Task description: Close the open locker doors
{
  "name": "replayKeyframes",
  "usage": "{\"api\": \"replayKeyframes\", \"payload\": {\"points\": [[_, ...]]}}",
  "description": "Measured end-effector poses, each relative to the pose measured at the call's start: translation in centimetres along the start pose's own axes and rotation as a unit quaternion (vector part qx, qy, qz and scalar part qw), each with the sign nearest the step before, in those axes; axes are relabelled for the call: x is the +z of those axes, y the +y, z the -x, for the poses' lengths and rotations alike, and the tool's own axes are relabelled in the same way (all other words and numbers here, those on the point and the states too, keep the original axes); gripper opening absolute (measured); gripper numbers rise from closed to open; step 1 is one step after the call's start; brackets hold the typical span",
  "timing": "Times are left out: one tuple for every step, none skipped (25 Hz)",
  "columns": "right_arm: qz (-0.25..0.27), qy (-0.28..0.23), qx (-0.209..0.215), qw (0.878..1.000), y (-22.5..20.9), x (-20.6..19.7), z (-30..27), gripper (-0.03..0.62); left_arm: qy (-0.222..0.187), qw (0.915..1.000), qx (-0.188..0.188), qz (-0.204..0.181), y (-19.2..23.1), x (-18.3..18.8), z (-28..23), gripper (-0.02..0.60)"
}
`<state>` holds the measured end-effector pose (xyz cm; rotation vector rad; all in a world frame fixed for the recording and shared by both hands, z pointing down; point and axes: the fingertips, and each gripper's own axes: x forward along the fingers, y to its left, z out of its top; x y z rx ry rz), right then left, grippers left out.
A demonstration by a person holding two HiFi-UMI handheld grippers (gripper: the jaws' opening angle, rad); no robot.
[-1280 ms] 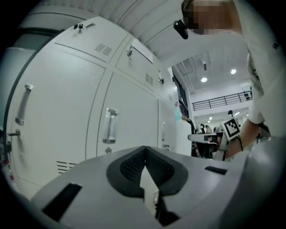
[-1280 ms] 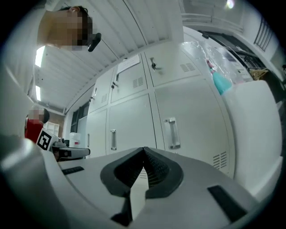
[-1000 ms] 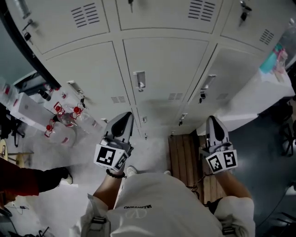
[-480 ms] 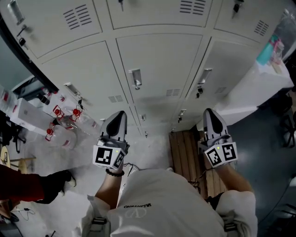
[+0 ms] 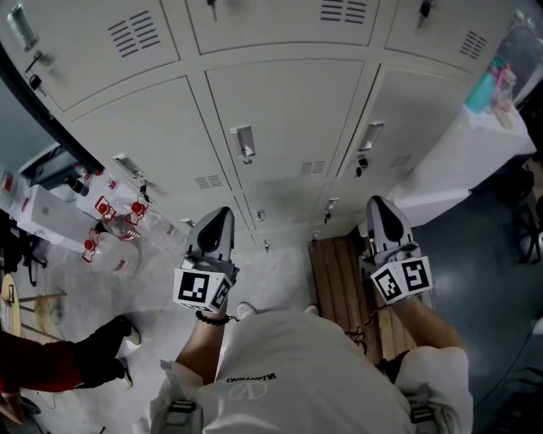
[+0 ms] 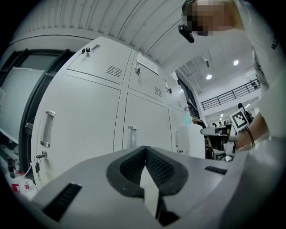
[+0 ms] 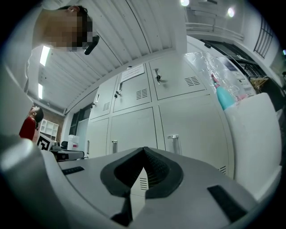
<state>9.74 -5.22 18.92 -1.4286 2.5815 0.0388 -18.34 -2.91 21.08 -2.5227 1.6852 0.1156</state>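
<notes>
Top locker row [image 5: 280, 21] cut by top edge, bystander [image 5: 51, 373] cropped at left edge, door label [image 7: 132, 71] unreadable

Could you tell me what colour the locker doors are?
Pale grey locker doors, clearest in the head view.

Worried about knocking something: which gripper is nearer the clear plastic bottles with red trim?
Left. The left gripper hangs just right of the clear plastic bottles; the right gripper is much farther right, beside the brown wooden slats.

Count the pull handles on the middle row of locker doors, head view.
3: left door handle, centre door handle, right door handle. The white object at right may hide more.
</notes>
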Motion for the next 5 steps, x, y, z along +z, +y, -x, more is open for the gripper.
{"api": "replayKeyframes", "payload": {"points": [[0.000, 0.001, 0.001, 1.000, 0.04, -0.03, 0.02, 0.008, 0.002, 1.0000, -0.001, -0.001, -0.04, -0.22, 0.02, 0.003], [0.001, 0.002, 0.001, 1.000, 0.07, -0.04, 0.04, 0.008, 0.004, 1.0000, -0.001, 0.000, -0.10, -0.38, 0.03, 0.003], [0.001, 0.003, 0.002, 1.000, 0.10, -0.04, 0.06, 0.008, 0.006, 1.0000, -0.002, 0.001, -0.16, -0.48, 0.03, 0.003], [0.002, 0.003, 0.002, 1.000, 0.12, -0.02, 0.07, 0.008, 0.008, 1.0000, -0.002, 0.002, -0.23, -0.54, 0.03, 0.003], [0.002, 0.004, 0.002, 1.000, 0.14, 0.00, 0.08, 0.008, 0.009, 0.9999, -0.002, 0.003, -0.30, -0.58, 0.02, 0.003]]}}
